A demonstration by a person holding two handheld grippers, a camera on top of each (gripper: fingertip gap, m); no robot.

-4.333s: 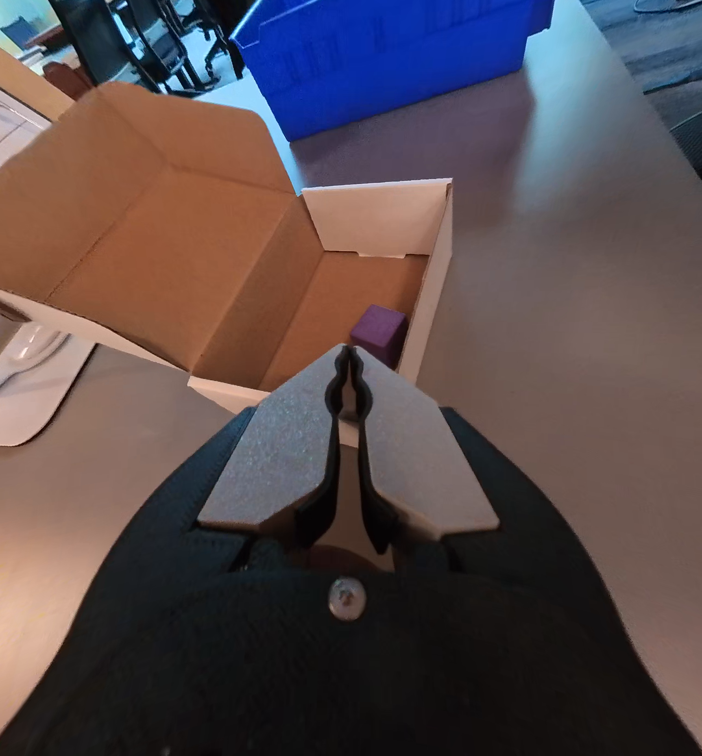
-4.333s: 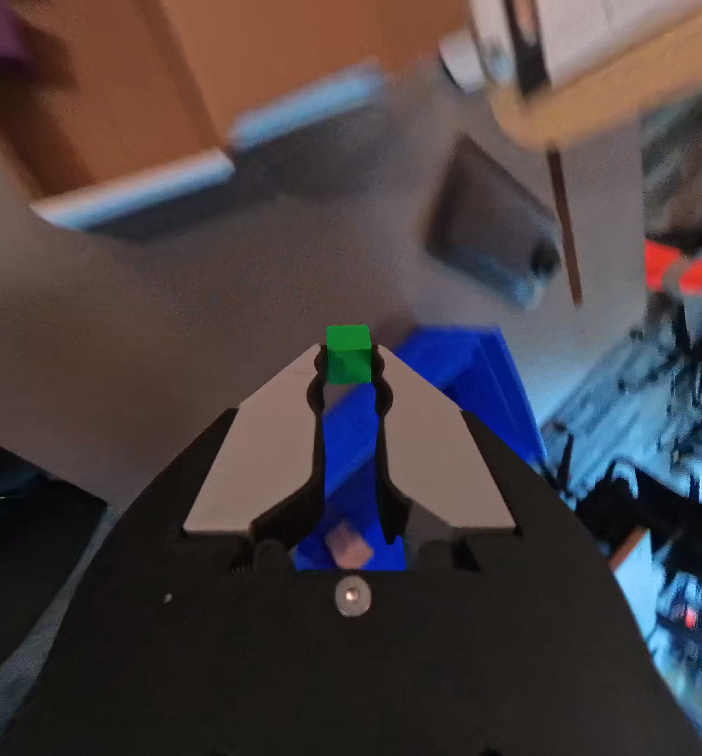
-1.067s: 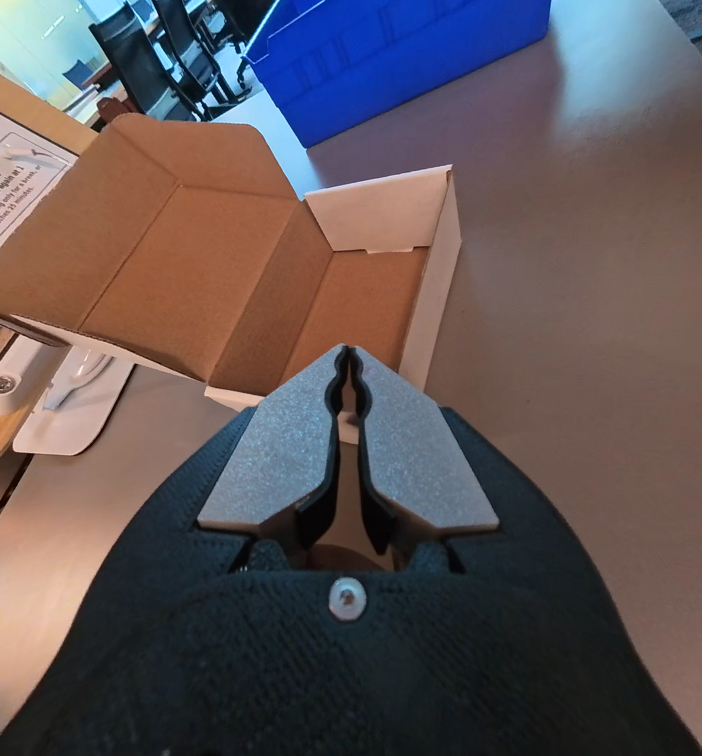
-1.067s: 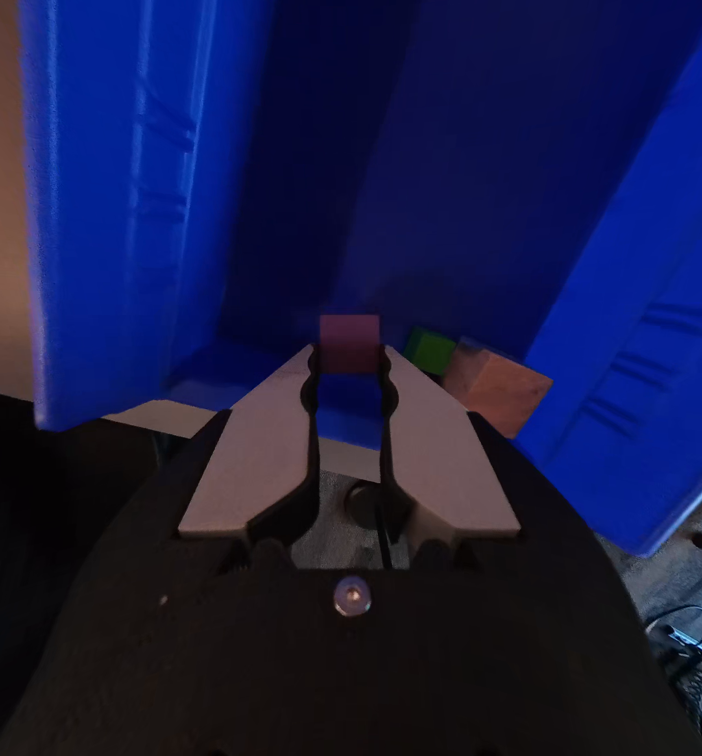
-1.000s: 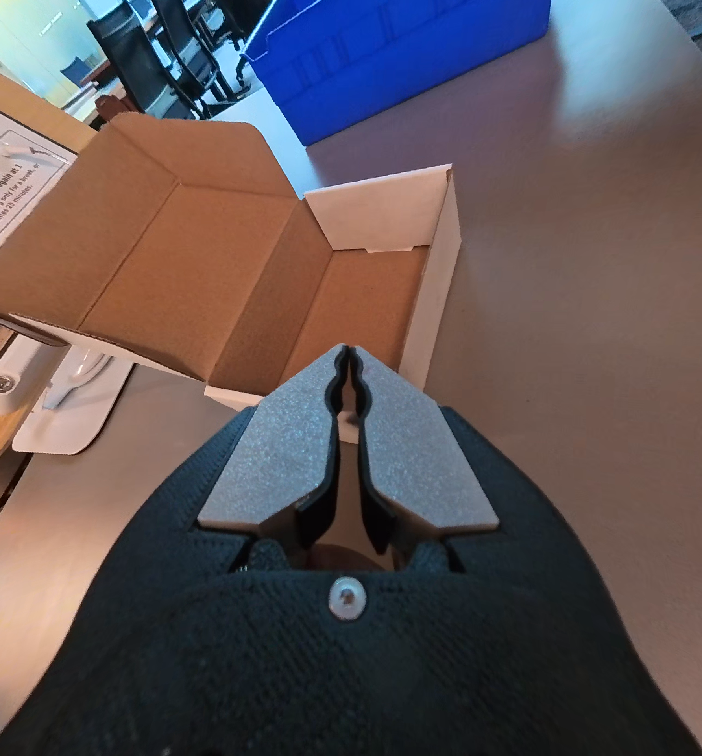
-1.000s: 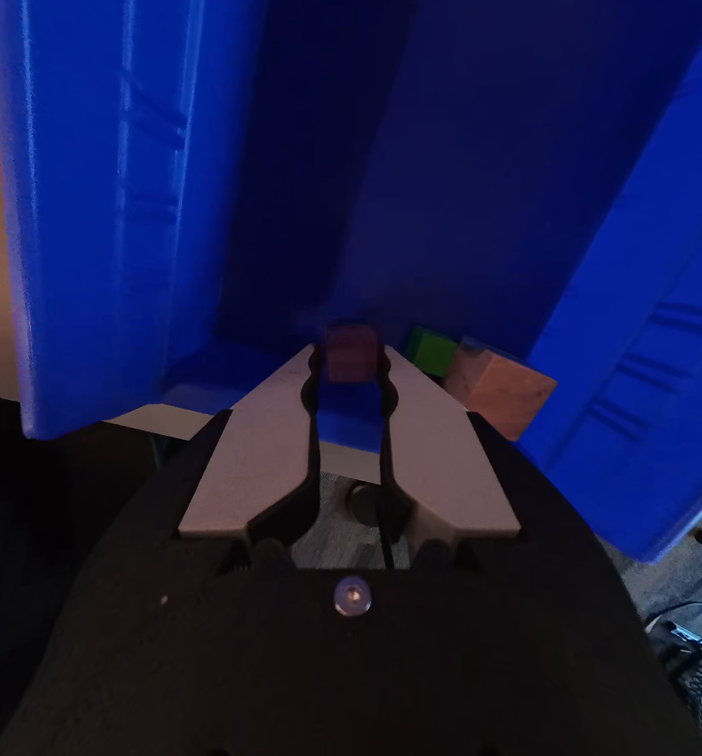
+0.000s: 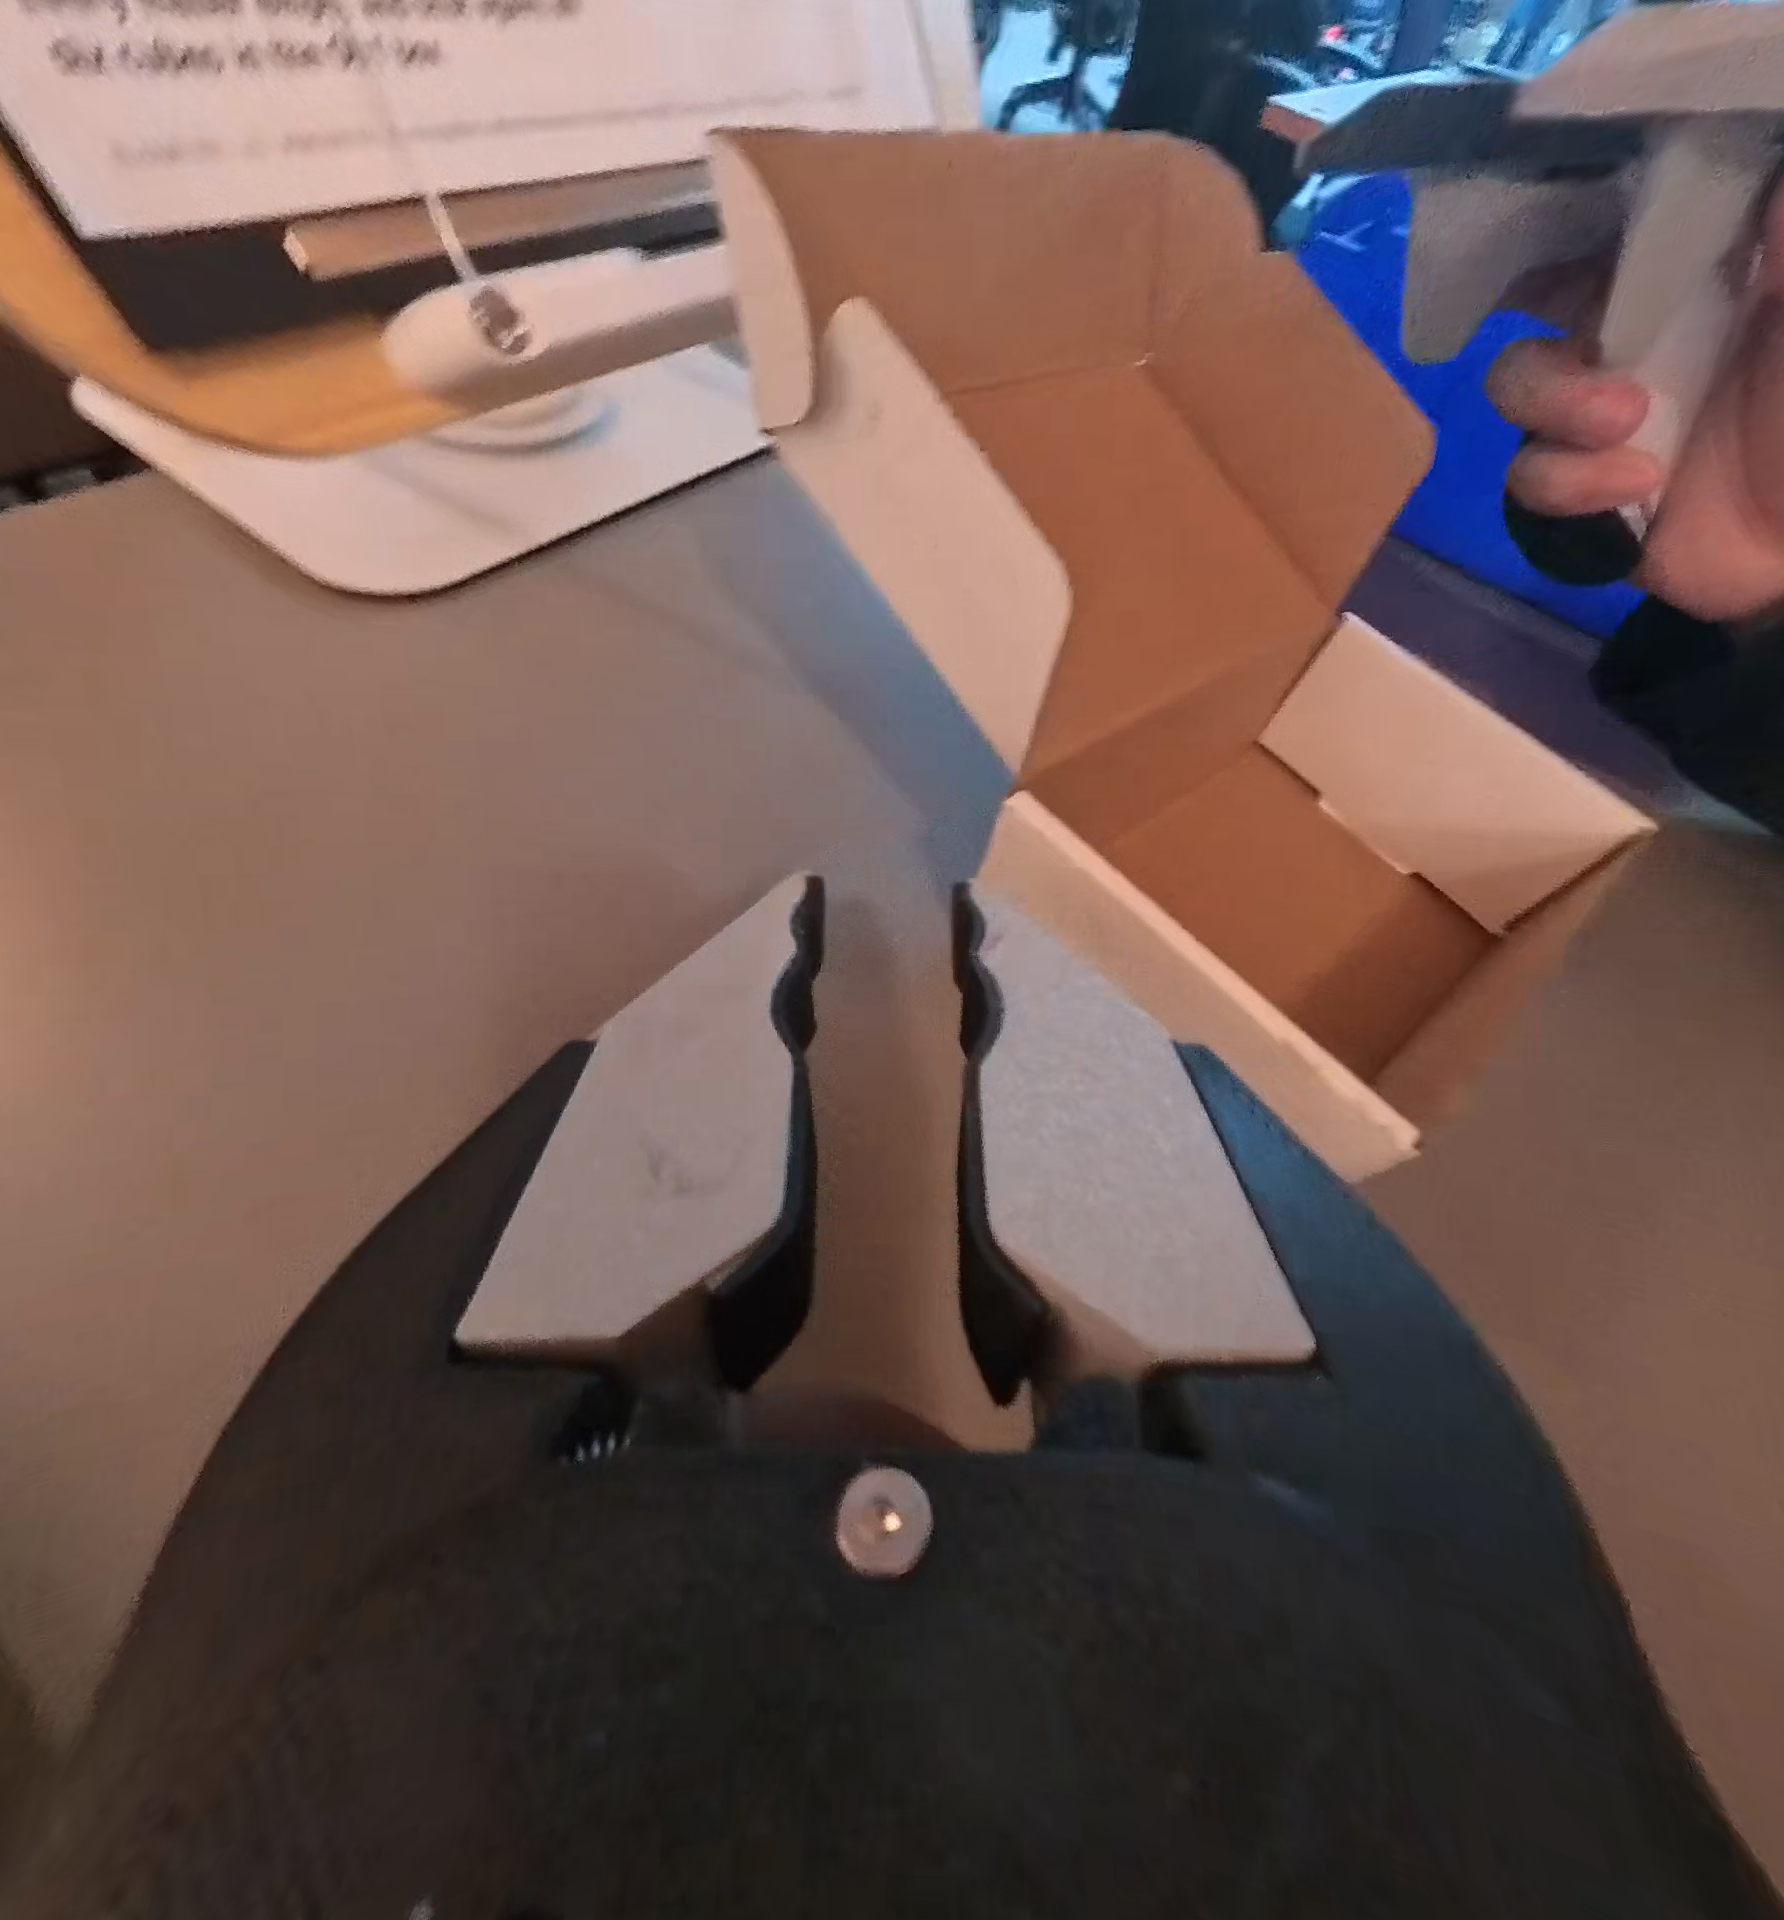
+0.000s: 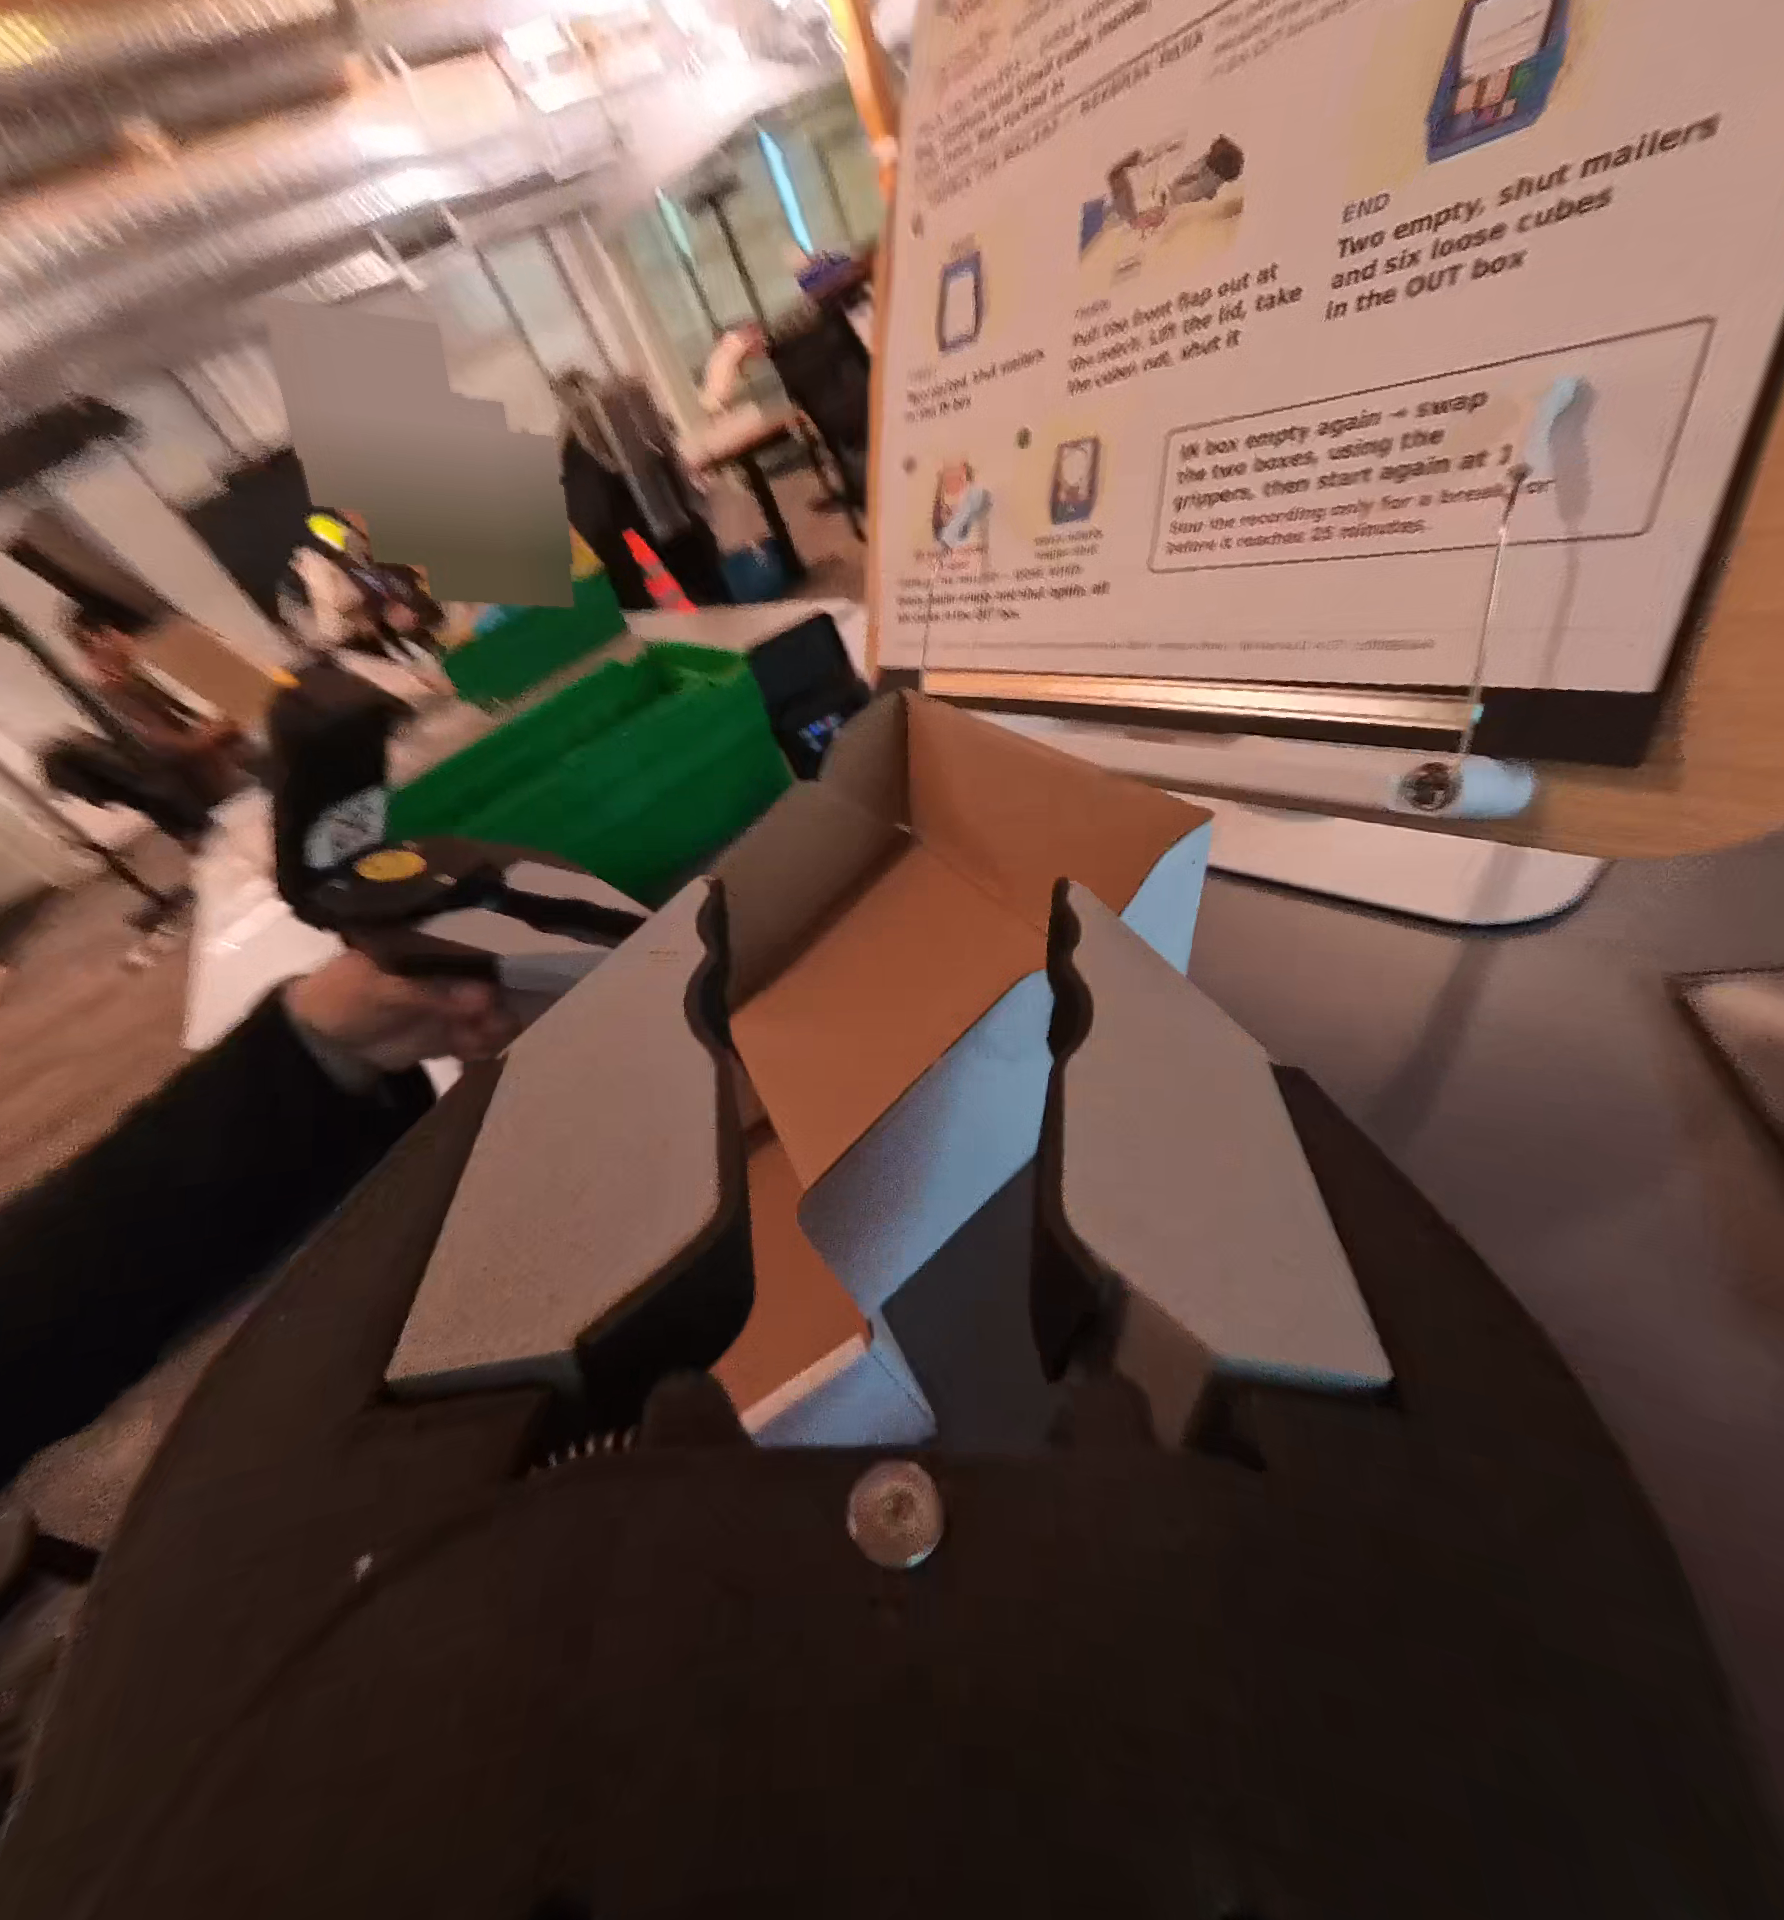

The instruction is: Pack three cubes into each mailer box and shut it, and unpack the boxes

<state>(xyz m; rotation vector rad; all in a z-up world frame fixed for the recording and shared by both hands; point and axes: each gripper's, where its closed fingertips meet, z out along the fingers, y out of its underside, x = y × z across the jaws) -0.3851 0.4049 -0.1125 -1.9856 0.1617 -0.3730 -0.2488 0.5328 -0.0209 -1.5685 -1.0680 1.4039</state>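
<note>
The open mailer box stands on the grey table with its lid raised; the part of its inside that shows holds no cube. My left gripper is open and empty, low over the table just left of the box's near corner. My right gripper is open wide and empty, and the lid and a white side flap show between its fingers; I cannot tell if they touch. The right gripper also shows in a hand beyond the box. No cube is in view.
A blue bin stands behind the box. An instruction board on a wooden stand with a white base is at the table's back. The left gripper in a hand, a green bin and people are farther left. There is about 20 centimetres between the tips of the two grippers.
The right gripper has left the blue bin without the purple cube, opened wide and come to the box lid. The left gripper has opened and swung to the box's left side.
</note>
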